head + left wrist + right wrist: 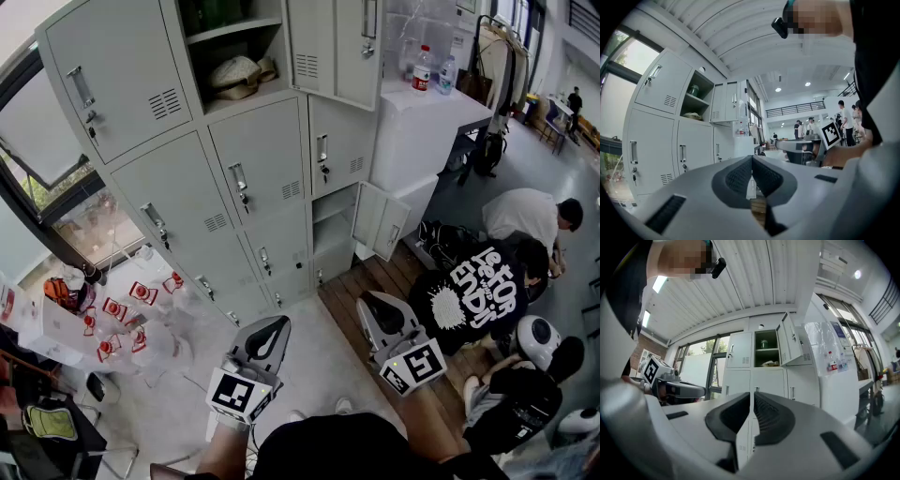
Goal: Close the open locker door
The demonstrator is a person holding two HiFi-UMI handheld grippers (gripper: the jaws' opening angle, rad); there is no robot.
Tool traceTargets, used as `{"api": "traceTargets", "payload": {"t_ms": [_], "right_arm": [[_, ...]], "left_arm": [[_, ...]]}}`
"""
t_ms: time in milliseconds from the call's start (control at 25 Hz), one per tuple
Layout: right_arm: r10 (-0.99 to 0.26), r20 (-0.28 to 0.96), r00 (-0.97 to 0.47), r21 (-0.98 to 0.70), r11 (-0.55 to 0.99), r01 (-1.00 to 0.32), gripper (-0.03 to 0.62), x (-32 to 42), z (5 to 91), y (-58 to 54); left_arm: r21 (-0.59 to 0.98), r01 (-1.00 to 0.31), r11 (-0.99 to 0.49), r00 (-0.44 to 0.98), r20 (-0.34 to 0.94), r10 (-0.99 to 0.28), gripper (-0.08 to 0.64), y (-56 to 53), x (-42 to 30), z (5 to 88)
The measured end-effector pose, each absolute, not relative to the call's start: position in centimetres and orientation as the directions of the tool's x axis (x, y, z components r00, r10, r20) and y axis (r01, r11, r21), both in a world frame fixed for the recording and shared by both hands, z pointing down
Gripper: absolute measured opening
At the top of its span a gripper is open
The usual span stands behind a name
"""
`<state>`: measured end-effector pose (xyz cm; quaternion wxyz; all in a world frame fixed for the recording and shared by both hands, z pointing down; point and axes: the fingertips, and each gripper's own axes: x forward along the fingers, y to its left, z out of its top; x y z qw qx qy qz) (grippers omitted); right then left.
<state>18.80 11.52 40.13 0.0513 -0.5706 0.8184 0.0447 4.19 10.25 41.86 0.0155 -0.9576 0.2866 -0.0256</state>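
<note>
A bank of grey lockers [234,178] stands ahead of me. One upper compartment [234,70] is open, with a pale bundle on its shelf; its door [336,42] hangs out to the right. Low down, a second small door [380,220] also stands ajar beside its dark opening [333,225]. My left gripper [278,328] and right gripper [372,302] are held low, well short of the lockers, both shut and holding nothing. The right gripper [751,394] faces the open upper door [789,341]. The left gripper [752,158] sees the same door [732,101] from the side.
A white cabinet [431,122] with bottles [424,67] on top stands right of the lockers. Two people [487,281] crouch on the floor at right, by bags. Clear bags of red-labelled bottles [131,314] lie at left under a window. A wooden floor strip [356,286] runs toward the lower door.
</note>
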Motion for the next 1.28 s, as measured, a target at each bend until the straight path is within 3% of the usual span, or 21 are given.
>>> {"api": "traceTargets", "payload": {"t_ms": [1280], "right_arm": [[-0.921, -0.181, -0.344, -0.084, 0.363, -0.928, 0.049, 29.3, 41.1, 7.6]], "left_arm": [[-0.007, -0.586, -0.810, 0.809, 0.046, -0.586, 0.023, 5.4, 13.0, 43.2]]}}
